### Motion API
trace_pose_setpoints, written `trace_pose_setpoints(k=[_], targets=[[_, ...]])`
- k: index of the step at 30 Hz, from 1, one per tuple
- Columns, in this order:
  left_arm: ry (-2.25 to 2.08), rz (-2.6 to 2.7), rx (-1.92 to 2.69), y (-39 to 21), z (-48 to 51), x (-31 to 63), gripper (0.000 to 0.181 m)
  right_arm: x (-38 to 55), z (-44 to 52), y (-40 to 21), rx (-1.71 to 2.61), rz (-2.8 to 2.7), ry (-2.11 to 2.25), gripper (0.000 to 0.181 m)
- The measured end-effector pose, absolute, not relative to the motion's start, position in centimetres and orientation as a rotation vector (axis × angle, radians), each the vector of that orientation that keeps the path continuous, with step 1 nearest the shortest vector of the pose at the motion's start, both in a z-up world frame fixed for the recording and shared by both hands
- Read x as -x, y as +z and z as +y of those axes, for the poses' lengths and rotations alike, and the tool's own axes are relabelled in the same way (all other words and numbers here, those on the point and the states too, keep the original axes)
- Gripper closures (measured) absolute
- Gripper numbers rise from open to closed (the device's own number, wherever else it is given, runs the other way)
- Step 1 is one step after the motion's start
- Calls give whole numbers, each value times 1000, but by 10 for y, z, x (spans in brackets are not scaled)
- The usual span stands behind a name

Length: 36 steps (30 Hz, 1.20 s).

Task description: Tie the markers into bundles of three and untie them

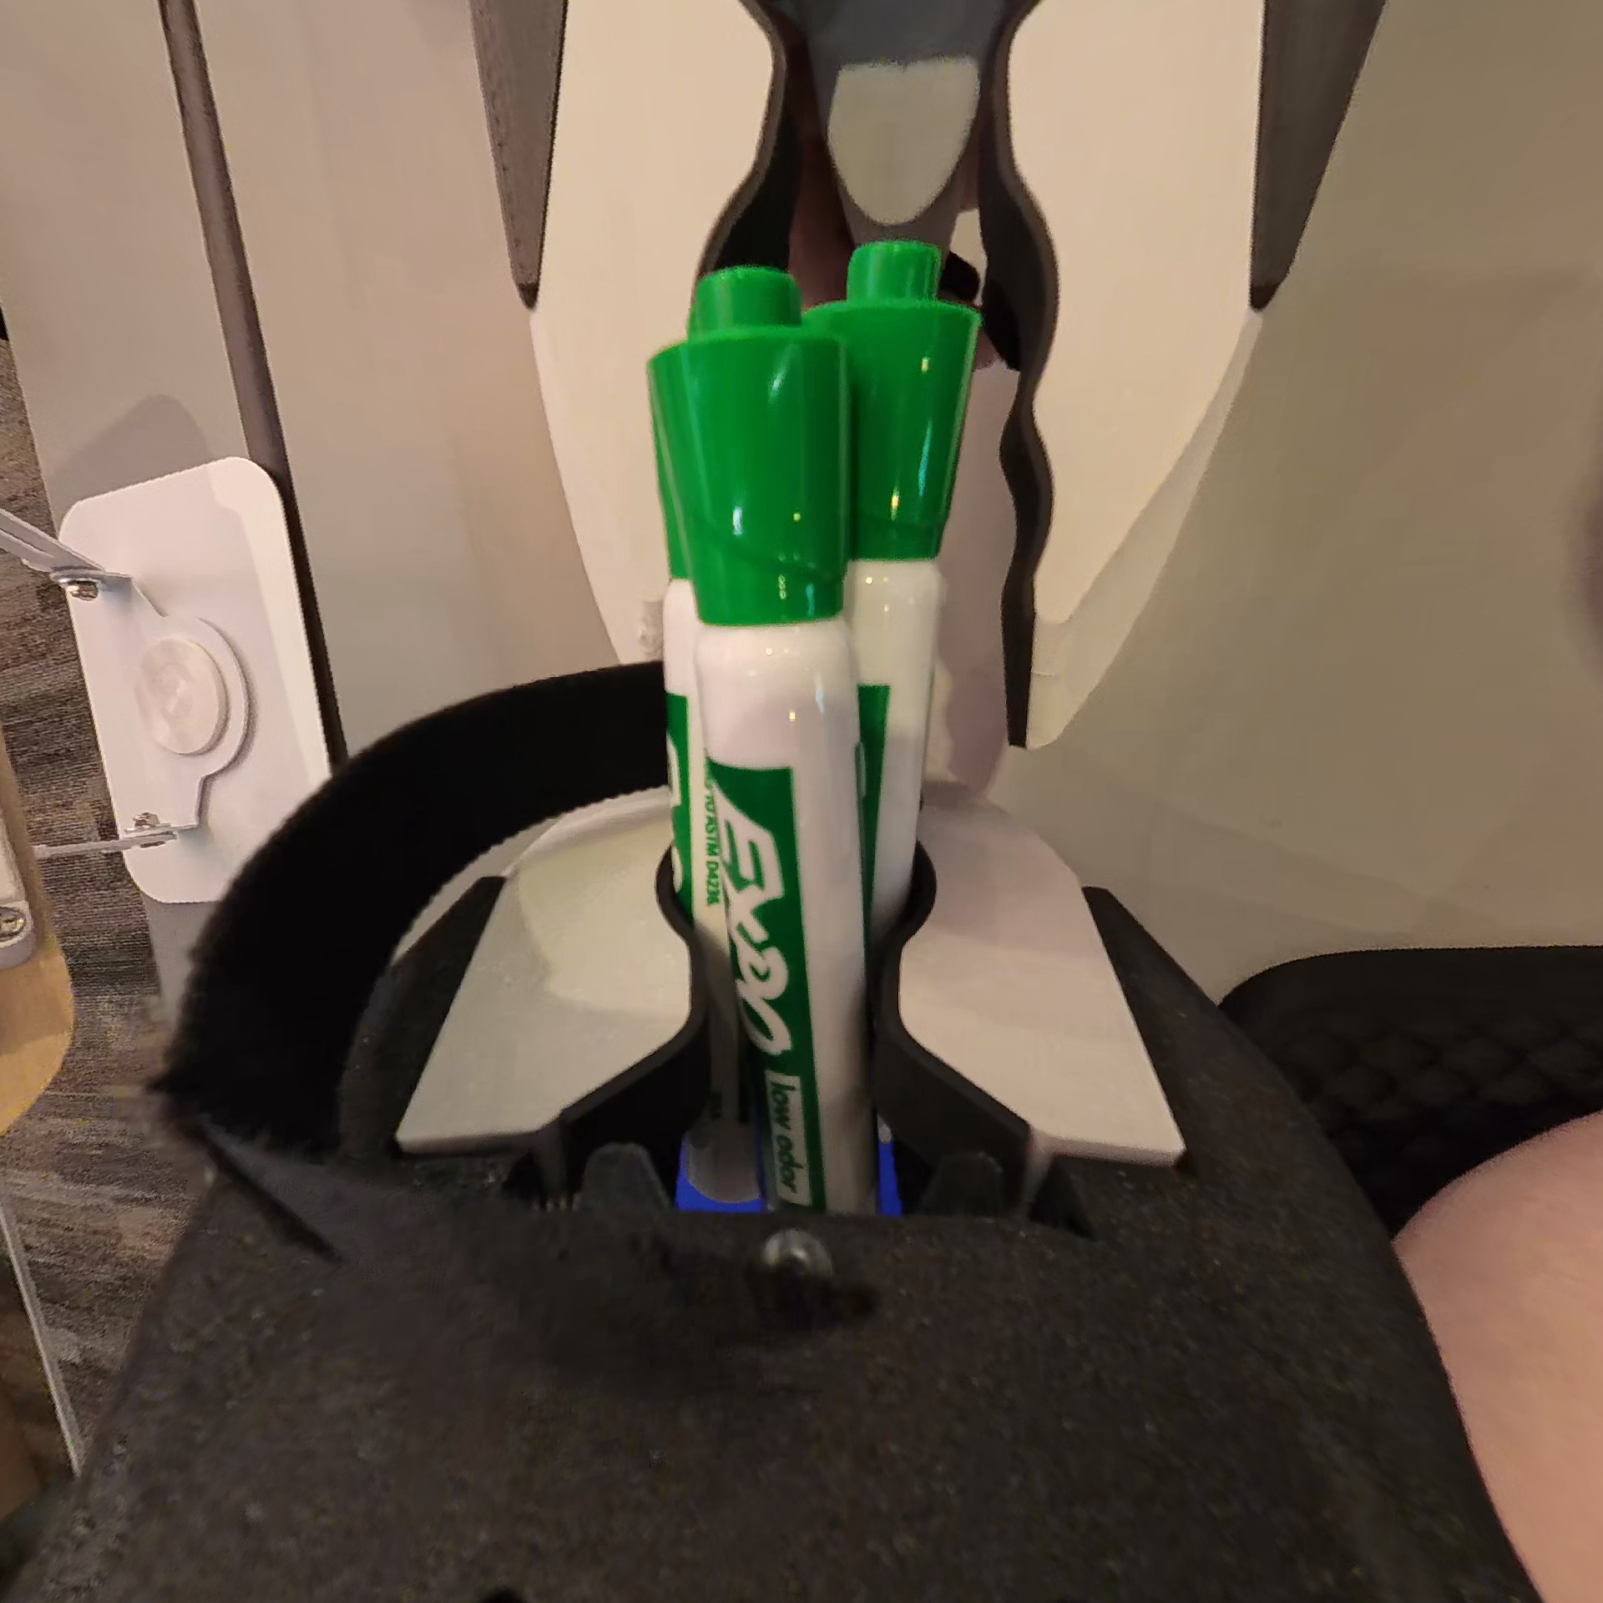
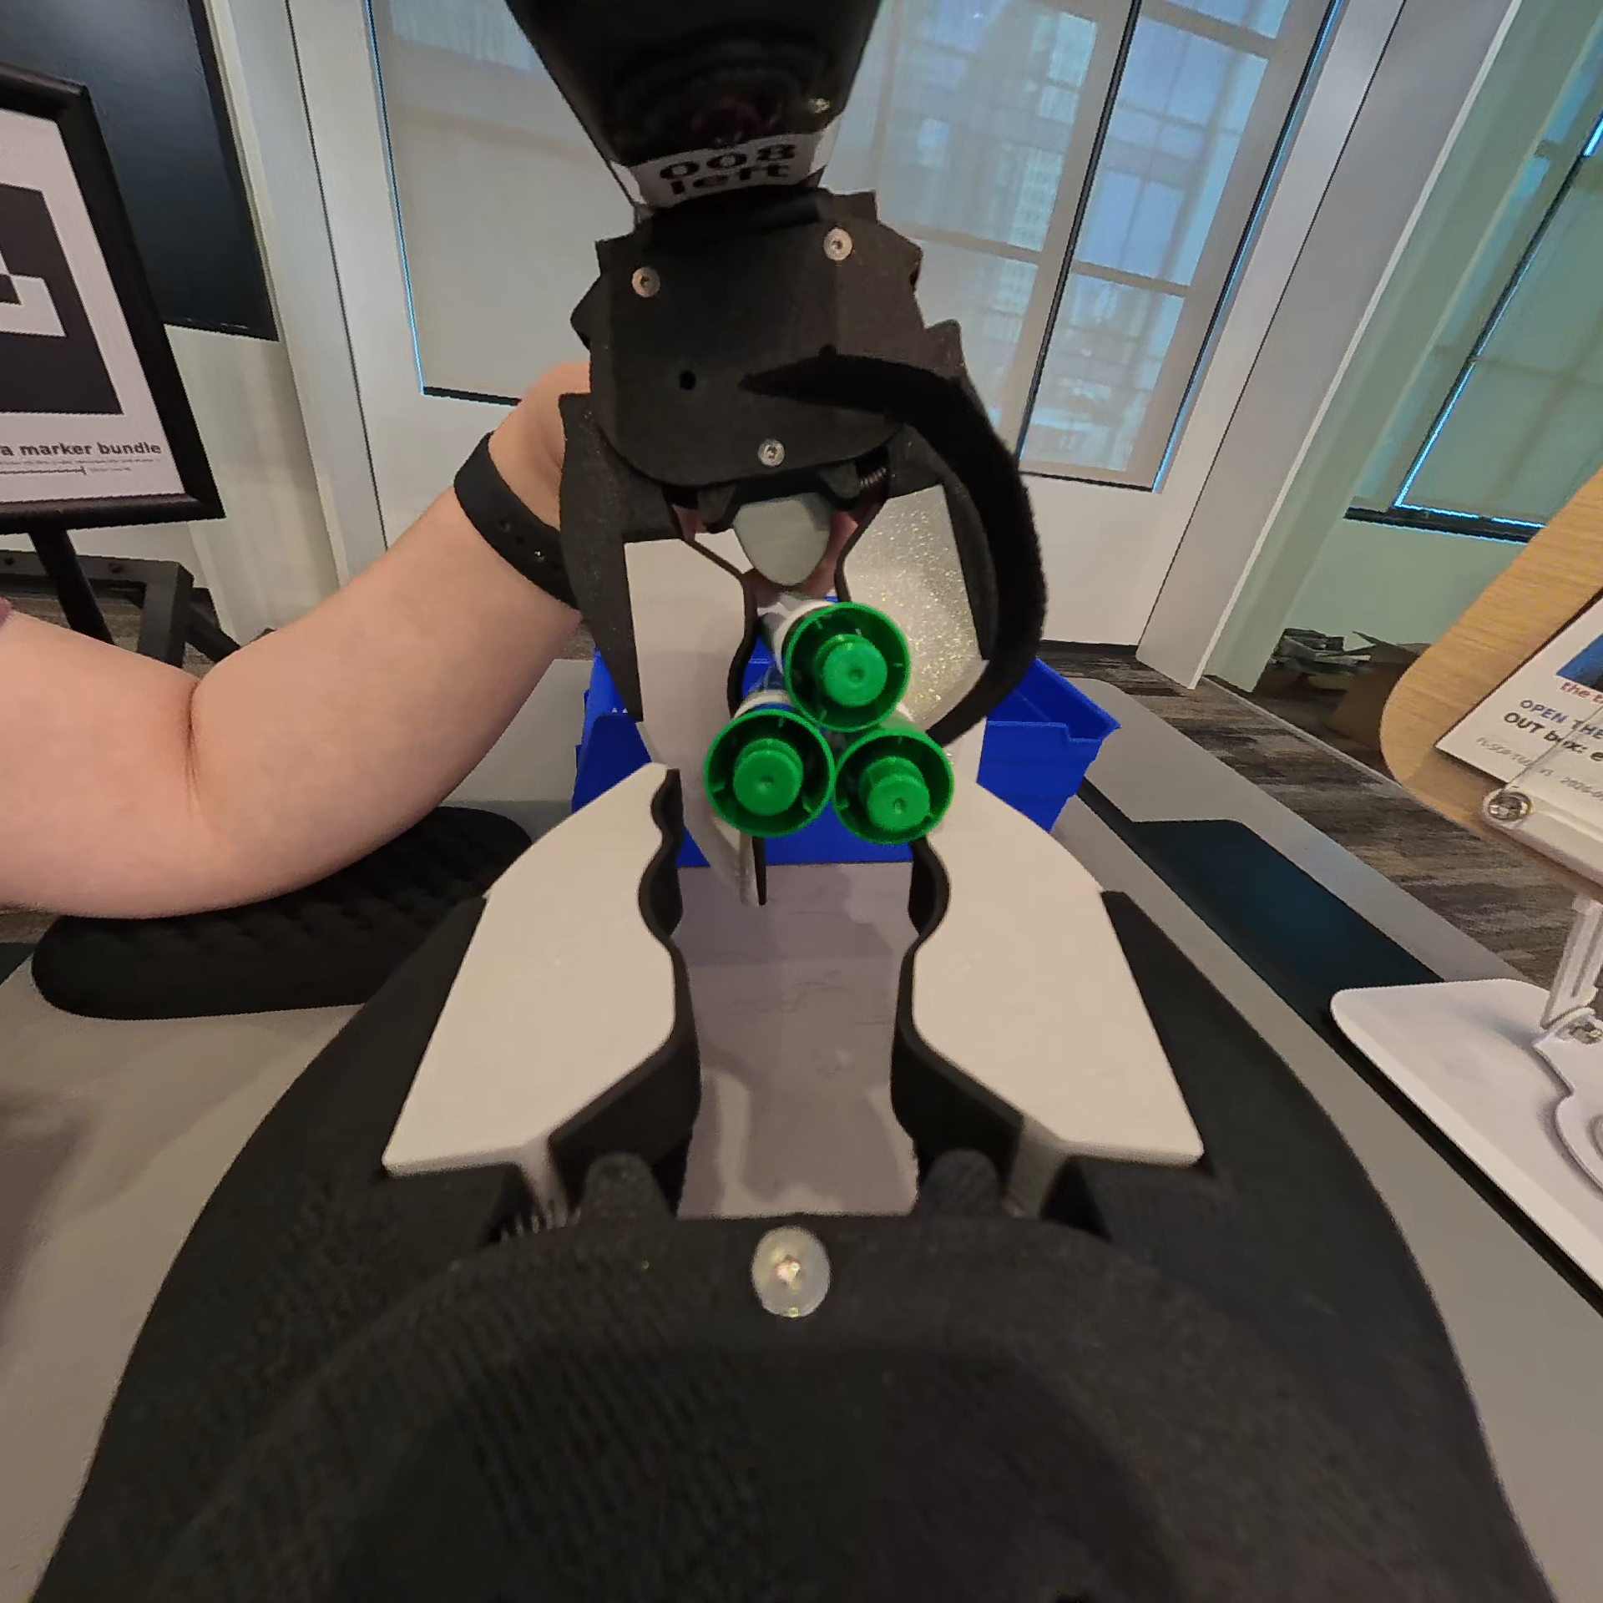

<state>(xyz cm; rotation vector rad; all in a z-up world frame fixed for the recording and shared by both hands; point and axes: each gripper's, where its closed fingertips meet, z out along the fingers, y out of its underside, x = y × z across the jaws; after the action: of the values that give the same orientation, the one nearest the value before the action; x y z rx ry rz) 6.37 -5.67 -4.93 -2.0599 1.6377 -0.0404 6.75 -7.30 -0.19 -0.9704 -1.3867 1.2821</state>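
Three green-capped markers are clamped side by side between the closed fingers of the left gripper, their caps pointing straight at the right gripper. That one stands wide open and empty, its fingertips just short of the caps. One black strap curls off the left gripper. One blue bin sits behind on the bench.

The three green-capped markers have their rear ends buried inside the left claw. At 3 o'clock in the right wrist view, a printed sheet and its white stand run off the edge, and the blue bin sits mostly hidden behind the claw
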Motion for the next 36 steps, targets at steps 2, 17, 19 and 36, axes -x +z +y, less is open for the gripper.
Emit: trace_pose_setpoints(k=[2,17,19,36], targets=[[-40,1630,2056,-48,-56,-64,141,-68,-71,-1,976,-1374,1291,131],[-39,1619,2038,-45,-54,-67,140,-72,-67,1,973,-1355,1340,154],[-38,1615,2040,-45,-54,-66,139,-73,-67,2,961,-1357,1347,153],[-30,1624,2018,-44,-52,-73,140,-79,-73,16,867,-1316,1415,124]])
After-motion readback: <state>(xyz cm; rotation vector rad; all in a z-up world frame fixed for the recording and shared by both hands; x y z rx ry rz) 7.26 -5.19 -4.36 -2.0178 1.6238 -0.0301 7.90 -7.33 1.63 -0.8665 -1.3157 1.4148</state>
